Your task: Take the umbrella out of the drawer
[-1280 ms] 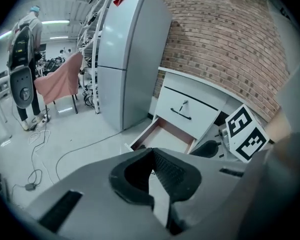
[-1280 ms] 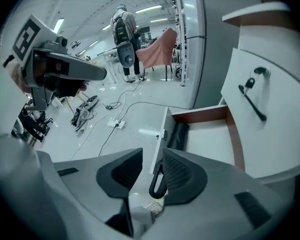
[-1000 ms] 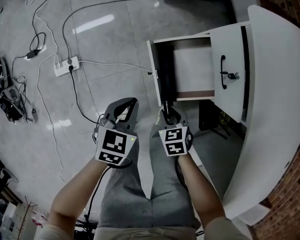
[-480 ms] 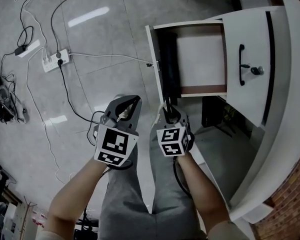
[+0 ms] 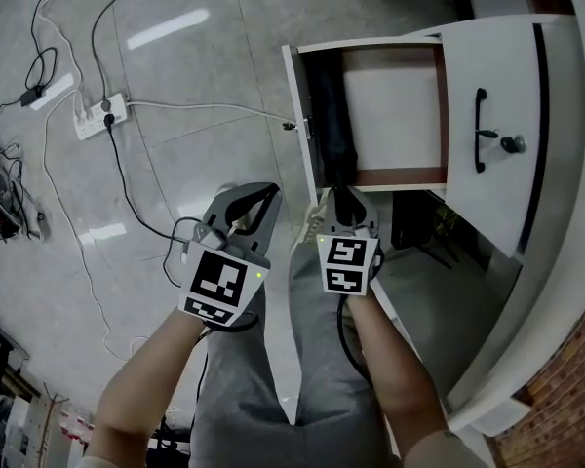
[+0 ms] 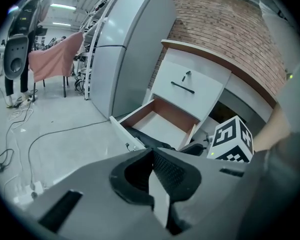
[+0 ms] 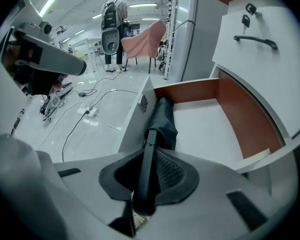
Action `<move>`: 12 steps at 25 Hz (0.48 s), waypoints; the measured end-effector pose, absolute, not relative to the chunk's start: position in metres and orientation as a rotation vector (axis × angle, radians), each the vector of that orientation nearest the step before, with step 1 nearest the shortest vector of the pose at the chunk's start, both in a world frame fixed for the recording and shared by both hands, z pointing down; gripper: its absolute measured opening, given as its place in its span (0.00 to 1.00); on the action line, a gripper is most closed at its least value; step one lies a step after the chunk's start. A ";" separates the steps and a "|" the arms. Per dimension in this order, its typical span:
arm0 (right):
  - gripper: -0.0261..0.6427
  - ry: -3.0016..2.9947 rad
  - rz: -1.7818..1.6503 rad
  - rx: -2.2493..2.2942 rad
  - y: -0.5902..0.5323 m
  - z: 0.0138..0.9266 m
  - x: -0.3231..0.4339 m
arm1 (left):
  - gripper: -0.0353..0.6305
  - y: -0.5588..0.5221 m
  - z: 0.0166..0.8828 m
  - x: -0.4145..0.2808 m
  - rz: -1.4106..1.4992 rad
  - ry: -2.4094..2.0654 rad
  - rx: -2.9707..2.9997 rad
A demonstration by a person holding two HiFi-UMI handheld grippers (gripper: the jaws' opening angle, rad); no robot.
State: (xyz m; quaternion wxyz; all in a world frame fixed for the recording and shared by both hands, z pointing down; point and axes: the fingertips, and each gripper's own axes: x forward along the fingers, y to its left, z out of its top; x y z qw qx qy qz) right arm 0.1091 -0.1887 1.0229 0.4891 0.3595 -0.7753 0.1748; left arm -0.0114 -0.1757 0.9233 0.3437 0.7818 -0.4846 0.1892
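A dark folded umbrella [image 5: 331, 115] lies along the left side of the open white drawer [image 5: 297, 96]. Its handle sticks out toward the drawer's near end. My right gripper [image 5: 343, 203] points steeply down at that end. Its jaws are closing, with the umbrella's handle [image 7: 146, 169] between the pads and touching them. In the right gripper view the umbrella's folded canopy [image 7: 162, 121] runs away into the drawer. My left gripper [image 5: 265, 195] hangs shut and holds nothing, left of the drawer over the floor. The left gripper view shows the drawer [image 6: 162, 126] ahead.
The cabinet's front panel with a black handle and key [image 5: 481, 144] stands right of the drawer, under a white curved top [image 5: 565, 213]. A power strip [image 5: 100, 115] and cables lie on the floor at left. The person's grey trouser legs [image 5: 292, 378] are below the grippers.
The right gripper has moved forward and down to the drawer's near end, over the umbrella's handle. The left gripper sank a little and stayed left of the drawer.
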 end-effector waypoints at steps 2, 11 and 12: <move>0.12 -1.886 0.398 0.869 -0.198 1.028 0.103 | 0.06 -0.179 0.926 -0.012 0.491 -1.260 2.027; 0.08 -1.892 0.367 0.934 -0.206 1.028 0.101 | 0.06 -0.187 0.937 -0.018 0.515 -1.266 1.999; 0.08 -1.900 0.383 0.944 -0.208 1.025 0.103 | 0.06 -0.187 0.936 -0.019 0.517 -1.268 1.997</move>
